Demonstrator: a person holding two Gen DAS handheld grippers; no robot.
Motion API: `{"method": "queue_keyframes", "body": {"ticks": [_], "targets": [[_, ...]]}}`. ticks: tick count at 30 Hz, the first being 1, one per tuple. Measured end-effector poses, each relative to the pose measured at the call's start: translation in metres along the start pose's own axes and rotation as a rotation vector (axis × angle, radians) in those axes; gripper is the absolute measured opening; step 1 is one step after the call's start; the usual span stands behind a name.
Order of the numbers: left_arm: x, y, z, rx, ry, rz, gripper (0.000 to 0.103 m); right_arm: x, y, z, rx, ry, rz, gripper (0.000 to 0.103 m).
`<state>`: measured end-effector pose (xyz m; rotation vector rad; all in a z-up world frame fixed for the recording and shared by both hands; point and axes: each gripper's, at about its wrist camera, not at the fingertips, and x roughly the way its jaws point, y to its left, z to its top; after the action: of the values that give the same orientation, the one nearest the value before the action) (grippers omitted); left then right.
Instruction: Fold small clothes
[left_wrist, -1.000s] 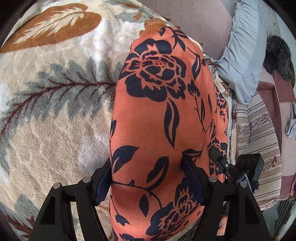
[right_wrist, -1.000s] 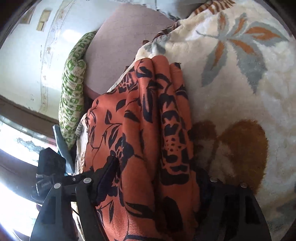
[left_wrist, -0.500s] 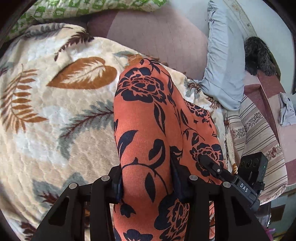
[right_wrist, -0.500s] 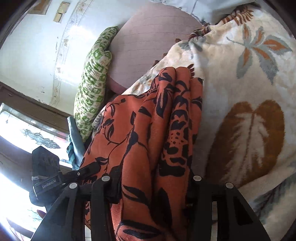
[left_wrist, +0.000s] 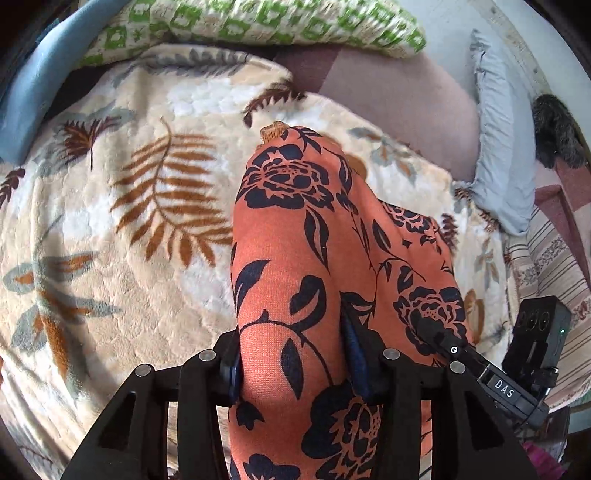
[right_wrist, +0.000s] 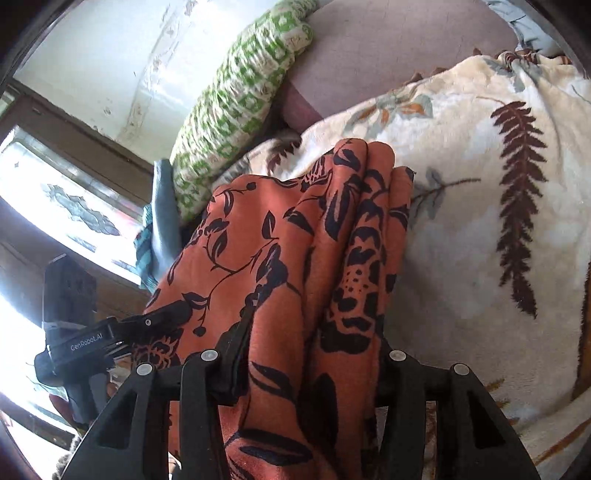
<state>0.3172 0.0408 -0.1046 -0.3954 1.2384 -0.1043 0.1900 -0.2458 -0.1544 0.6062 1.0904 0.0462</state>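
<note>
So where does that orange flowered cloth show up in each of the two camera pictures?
Left wrist view: the orange flowered cloth runs up the middle from the bottom edge, between the left gripper's jaws, over the cream leaf-print blanket.
Right wrist view: the cloth fills the lower middle, bunched in folds between the right gripper's jaws.
Shared landmark: the green-and-white patterned pillow, along the top in the left view, upper middle in the right.

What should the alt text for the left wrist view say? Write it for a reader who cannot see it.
The left gripper pinches an orange garment with a dark blue floral print, its jaws opening slightly, over a cream leaf-patterned blanket. A green-and-white pillow lies beyond, and a pale blue pillow at right.
</note>
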Motion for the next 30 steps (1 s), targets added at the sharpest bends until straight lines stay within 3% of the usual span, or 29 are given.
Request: {"method": "queue_keyframes", "body": {"ticks": [2,4,8,14,17,21,24,30], "targets": [[0.024,0.008,-0.005,-0.015,0.033,0.025,0.057,0.014,-0.007,-0.009,-0.030,0.027,-0.045,0.056],[0.027,0.014,-0.008,-0.025,-0.008,0.000,0.071,0.011,-0.018,-0.012,-0.016,0.007,-0.023,0.062],[0.028,0.017,-0.008,-0.042,0.013,-0.040,0.072,0.000,-0.029,-0.007,-0.005,0.016,-0.021,0.071],[0.020,0.027,-0.014,-0.049,0.005,-0.058,0.072,-0.028,-0.051,-0.013,0.066,-0.013,-0.048,0.075],[0.000,0.021,-0.023,-0.014,-0.026,-0.016,0.069,-0.045,-0.046,-0.019,0.078,-0.036,-0.085,0.075],[-0.029,0.007,-0.040,0.065,-0.090,0.108,0.069,-0.072,-0.018,-0.027,0.018,-0.067,-0.171,0.075],[-0.039,-0.007,-0.055,0.119,-0.104,0.197,0.070,-0.085,0.006,-0.041,-0.028,-0.052,-0.216,0.076],[-0.077,-0.028,-0.095,0.188,-0.188,0.295,0.070,-0.101,0.042,-0.080,-0.098,-0.013,-0.401,0.085]]}}
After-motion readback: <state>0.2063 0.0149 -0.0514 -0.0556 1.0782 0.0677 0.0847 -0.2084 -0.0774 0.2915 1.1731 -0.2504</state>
